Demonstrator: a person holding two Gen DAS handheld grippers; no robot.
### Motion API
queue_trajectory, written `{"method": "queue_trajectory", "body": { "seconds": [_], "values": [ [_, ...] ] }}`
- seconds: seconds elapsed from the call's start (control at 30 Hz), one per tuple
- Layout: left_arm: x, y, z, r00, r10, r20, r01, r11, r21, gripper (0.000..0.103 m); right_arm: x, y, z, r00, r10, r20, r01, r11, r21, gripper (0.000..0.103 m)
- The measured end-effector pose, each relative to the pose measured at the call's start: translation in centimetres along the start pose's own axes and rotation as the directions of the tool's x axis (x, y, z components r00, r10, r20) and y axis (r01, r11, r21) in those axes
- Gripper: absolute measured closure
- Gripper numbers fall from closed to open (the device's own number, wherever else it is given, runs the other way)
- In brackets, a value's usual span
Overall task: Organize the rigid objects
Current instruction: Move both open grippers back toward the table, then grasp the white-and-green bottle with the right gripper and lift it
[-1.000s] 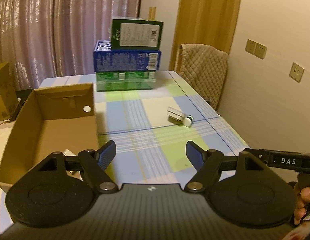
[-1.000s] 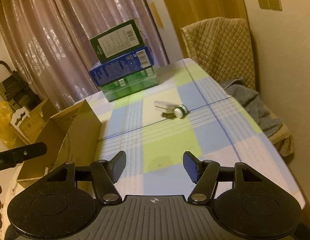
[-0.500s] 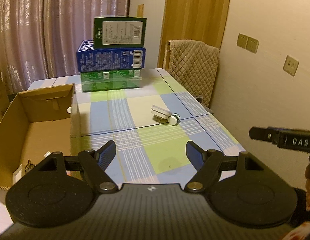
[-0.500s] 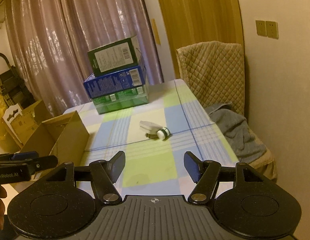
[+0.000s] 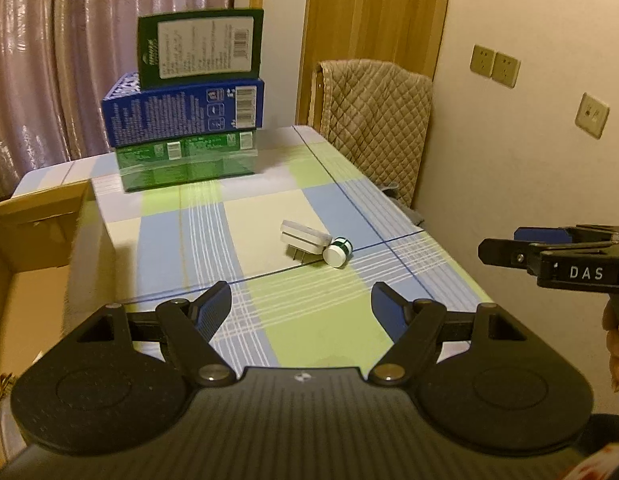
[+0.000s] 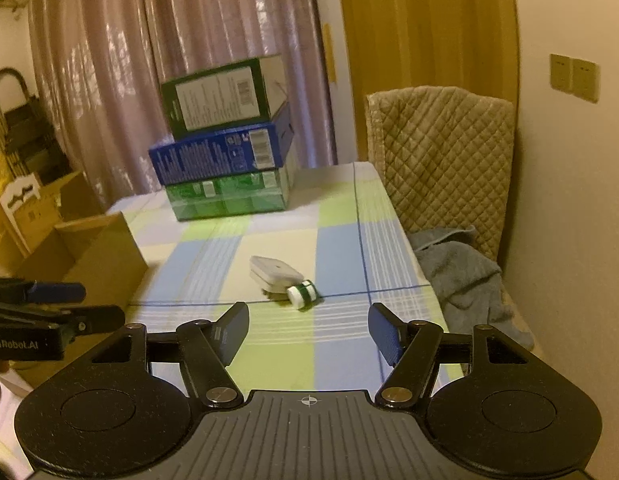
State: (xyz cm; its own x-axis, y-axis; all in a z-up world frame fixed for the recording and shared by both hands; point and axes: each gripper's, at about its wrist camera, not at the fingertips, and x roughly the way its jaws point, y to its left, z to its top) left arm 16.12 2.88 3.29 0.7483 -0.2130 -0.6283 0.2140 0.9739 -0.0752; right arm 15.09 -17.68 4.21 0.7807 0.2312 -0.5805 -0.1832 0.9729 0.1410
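- We see a white plug [image 5: 304,237] lying on the checked tablecloth [image 5: 269,320] near the middle of the table, with a small green-and-white bottle [image 5: 338,251] on its side touching the plug's near right end.
- In our right wrist view the same plug [image 6: 274,271] and bottle [image 6: 302,294] lie just beyond the fingertips.
- Our left tongs [image 5: 301,311] hang above the near part of the cloth, jaws spread wide with nothing between them.
- Our right tongs [image 6: 308,334] are likewise wide open and hold nothing; from the left view they show at the right edge [image 5: 549,254].
- An open cardboard box [image 5: 33,248] stands at the table's left side.
- At the far end three boxes are stacked: a green box [image 5: 187,162] at the bottom, a blue box [image 5: 185,110] on it, and a dark green box [image 5: 201,46] on top.
- A chair with a quilted cover [image 5: 375,120] stands by the right edge; a grey cloth [image 6: 465,272] lies on its seat.
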Motion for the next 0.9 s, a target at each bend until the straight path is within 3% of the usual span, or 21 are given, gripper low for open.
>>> {"method": "queue_trajectory", "body": {
  "seconds": [0.23, 0.4, 0.63, 0.77, 0.9],
  "values": [
    [6.2, 1.1, 1.3, 0.999, -0.024, -0.040, 0.023, 0.999, -0.032, 0.029, 6.4, -1.7, -0.6, 0.997, 0.028, -0.065, -0.031, 0.999, -0.044, 0.040],
    [10.4, 1.8, 1.4, 0.998, 0.026, -0.061, -0.027, 0.999, -0.021, 0.029, 10.1, -2.4, -1.1, 0.996, 0.051, -0.072, -0.057, 0.995, -0.077, 0.040],
    [13.7, 1.8, 1.6, 0.999, 0.029, -0.014, -0.028, 0.998, 0.051, 0.028, 14.9, -2.7, -2.0, 0.997, 0.057, -0.060, -0.063, 0.993, -0.102, 0.040],
    [15.5, 2.2, 1.8, 0.999, 0.034, -0.017, -0.033, 0.998, 0.057, 0.028, 17.0, -2.5, -1.8, 0.995, 0.076, -0.062, -0.086, 0.981, -0.176, 0.040],
    [17.2, 3.2, 1.9, 0.997, -0.009, -0.073, 0.010, 1.000, 0.010, 0.030, 19.0, -2.7, -1.8, 0.993, 0.092, -0.078, -0.105, 0.977, -0.186, 0.040]
  ]
}}
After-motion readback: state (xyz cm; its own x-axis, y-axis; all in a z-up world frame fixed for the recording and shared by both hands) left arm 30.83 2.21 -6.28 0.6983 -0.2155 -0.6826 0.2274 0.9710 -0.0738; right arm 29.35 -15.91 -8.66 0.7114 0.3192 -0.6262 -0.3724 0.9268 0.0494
